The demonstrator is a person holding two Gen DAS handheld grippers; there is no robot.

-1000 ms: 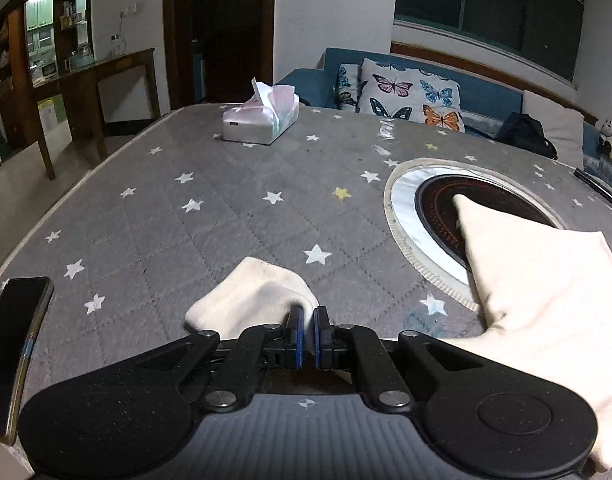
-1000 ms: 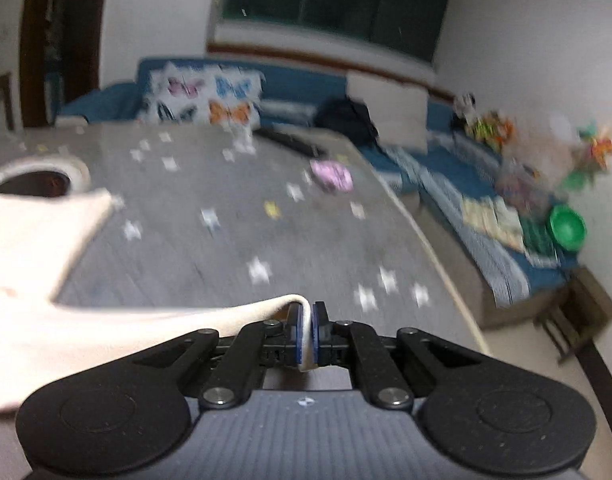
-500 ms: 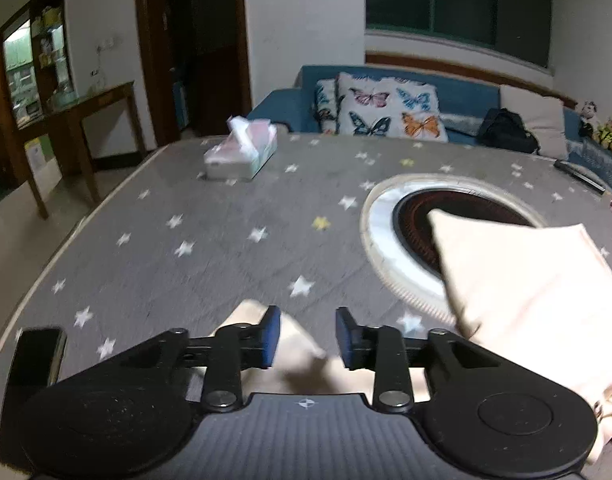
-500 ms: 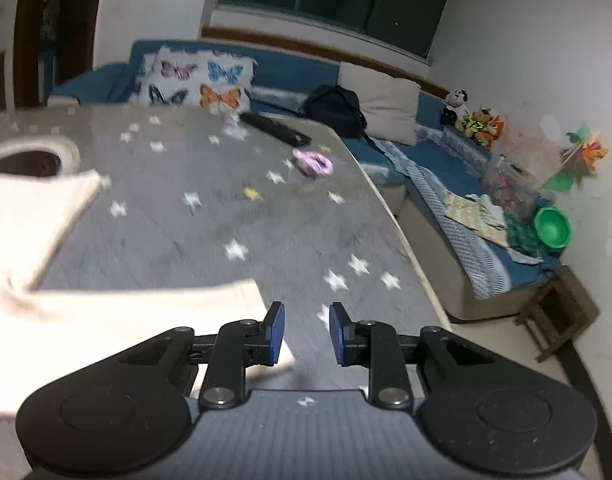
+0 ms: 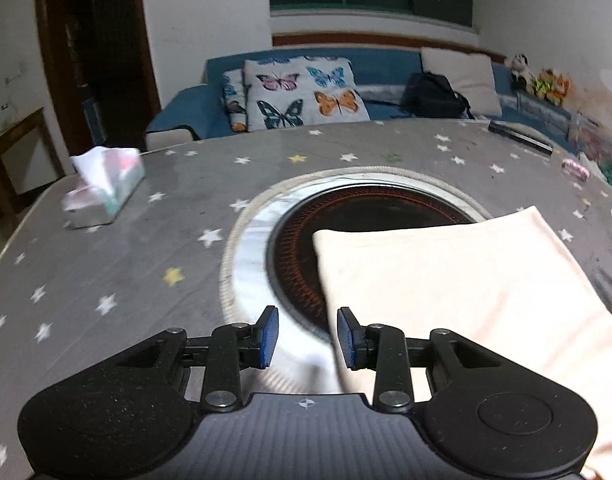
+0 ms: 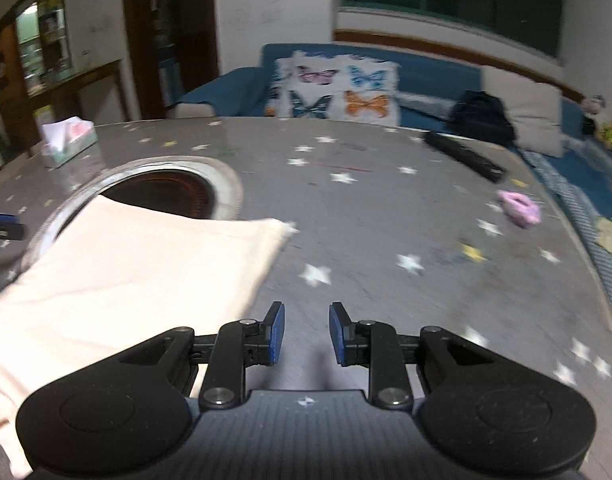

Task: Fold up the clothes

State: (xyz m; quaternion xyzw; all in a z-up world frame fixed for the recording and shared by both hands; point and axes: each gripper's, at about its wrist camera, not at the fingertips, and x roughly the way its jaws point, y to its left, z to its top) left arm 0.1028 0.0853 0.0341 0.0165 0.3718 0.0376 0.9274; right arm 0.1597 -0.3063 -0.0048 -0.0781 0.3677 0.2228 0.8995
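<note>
Grippers are both standing part open with nothing between their blue pads. The left gripper (image 5: 307,336) is hanging over the steel ring of the round burner (image 5: 365,232) set into the table (image 5: 106,264), its right pad just beside the near left edge of the cream garment (image 5: 445,280), though blur makes it hard to tell whether they are touching. The right gripper (image 6: 302,334) is hovering over bare star-printed cloth, with the garment's (image 6: 138,264) right edge at about ten o'clock from its pads and apart from them.

One garment is lying flat on the table, partly covering the burner's near right side; its near end is running out of frame in both views. One tissue box (image 5: 102,192) is sitting at ten o'clock of the left gripper, well apart. One pink object (image 6: 519,208), too blurred to name, is lying at two o'clock of the right gripper, and one long black bar (image 6: 461,156) is lying beyond it. One butterfly cushion (image 5: 302,96), one dark bag (image 5: 429,92) and one plain pillow (image 5: 461,76) are resting on the blue sofa (image 5: 385,64) at twelve o'clock.
</note>
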